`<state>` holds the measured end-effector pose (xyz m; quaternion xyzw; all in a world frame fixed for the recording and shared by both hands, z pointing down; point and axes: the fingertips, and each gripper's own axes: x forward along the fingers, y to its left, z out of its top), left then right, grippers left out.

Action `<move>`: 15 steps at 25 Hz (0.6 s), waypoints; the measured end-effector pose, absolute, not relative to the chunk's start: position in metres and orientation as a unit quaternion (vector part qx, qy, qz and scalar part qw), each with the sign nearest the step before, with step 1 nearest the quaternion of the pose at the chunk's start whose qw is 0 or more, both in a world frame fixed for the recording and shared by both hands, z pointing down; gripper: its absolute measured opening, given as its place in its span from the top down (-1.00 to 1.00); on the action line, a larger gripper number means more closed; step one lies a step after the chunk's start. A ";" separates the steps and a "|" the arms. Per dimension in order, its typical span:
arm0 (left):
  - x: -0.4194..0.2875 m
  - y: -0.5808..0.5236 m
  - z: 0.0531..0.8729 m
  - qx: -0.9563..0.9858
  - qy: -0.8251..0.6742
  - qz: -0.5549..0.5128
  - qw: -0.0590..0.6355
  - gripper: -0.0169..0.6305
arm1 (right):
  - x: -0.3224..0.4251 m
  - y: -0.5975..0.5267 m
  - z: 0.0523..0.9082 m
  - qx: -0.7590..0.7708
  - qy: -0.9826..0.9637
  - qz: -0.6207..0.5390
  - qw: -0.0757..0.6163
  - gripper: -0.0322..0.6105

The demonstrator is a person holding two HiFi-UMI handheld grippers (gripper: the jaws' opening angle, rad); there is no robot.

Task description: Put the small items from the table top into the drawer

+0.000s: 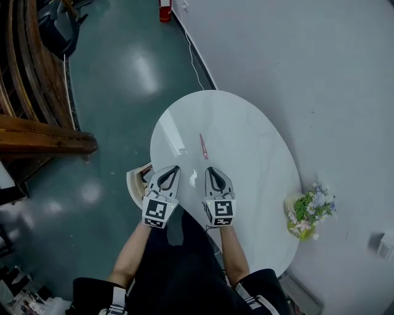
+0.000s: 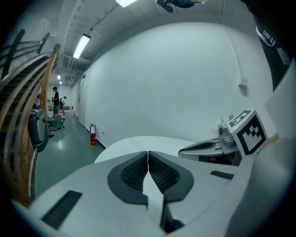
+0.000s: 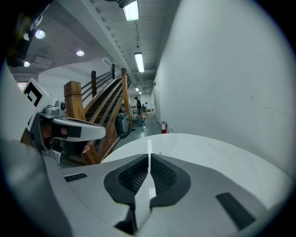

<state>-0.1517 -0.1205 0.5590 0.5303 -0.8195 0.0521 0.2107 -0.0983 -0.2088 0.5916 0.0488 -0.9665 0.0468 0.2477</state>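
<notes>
A thin pink pen-like item (image 1: 203, 146) lies alone on the white oval table (image 1: 246, 141). Both grippers hover side by side over the table's near edge, pointing at it. My left gripper (image 1: 170, 170) is shut, its ribbed pads (image 2: 138, 171) touching with nothing between them. My right gripper (image 1: 211, 171) is also shut and empty, its pads (image 3: 159, 175) meeting at a thin seam. The pink item sits a short way beyond the right gripper's tips. No drawer front is clearly visible; an open compartment with papers (image 1: 139, 179) shows below the table's left edge.
A small pot of flowers (image 1: 308, 212) stands at the table's right edge against the white wall. Wooden stairs (image 1: 37, 123) rise at the left over a green floor. A red fire extinguisher (image 1: 165, 11) stands far off by the wall.
</notes>
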 end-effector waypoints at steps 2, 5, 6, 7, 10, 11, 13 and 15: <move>-0.152 -0.122 0.559 0.531 -0.819 0.052 0.212 0.88 | -0.104 -0.211 0.594 0.048 -0.966 0.050 0.250 0.78; -0.152 -0.122 0.559 0.531 -0.819 0.050 0.214 0.88 | -0.114 -0.215 0.601 0.047 -0.964 0.051 0.257 0.78; -0.152 -0.121 0.559 0.530 -0.819 0.051 0.215 0.88 | -0.117 -0.217 0.604 0.048 -0.963 0.049 0.259 0.78; -0.152 -0.121 0.559 0.530 -0.819 0.051 0.216 0.88 | -0.121 -0.219 0.607 0.050 -0.963 0.046 0.261 0.77; -0.151 -0.119 0.559 0.528 -0.820 0.050 0.217 0.88 | -0.133 -0.224 0.618 0.047 -0.961 0.040 0.270 0.77; -0.151 -0.119 0.560 0.527 -0.820 0.049 0.218 0.88 | -0.137 -0.224 0.623 0.044 -0.959 0.039 0.276 0.77; -0.151 -0.117 0.560 0.524 -0.822 0.050 0.219 0.88 | -0.144 -0.225 0.632 0.034 -0.956 0.040 0.289 0.65; -0.152 -0.114 0.560 0.522 -0.823 0.051 0.219 0.88 | -0.149 -0.225 0.642 0.027 -0.952 0.041 0.302 0.56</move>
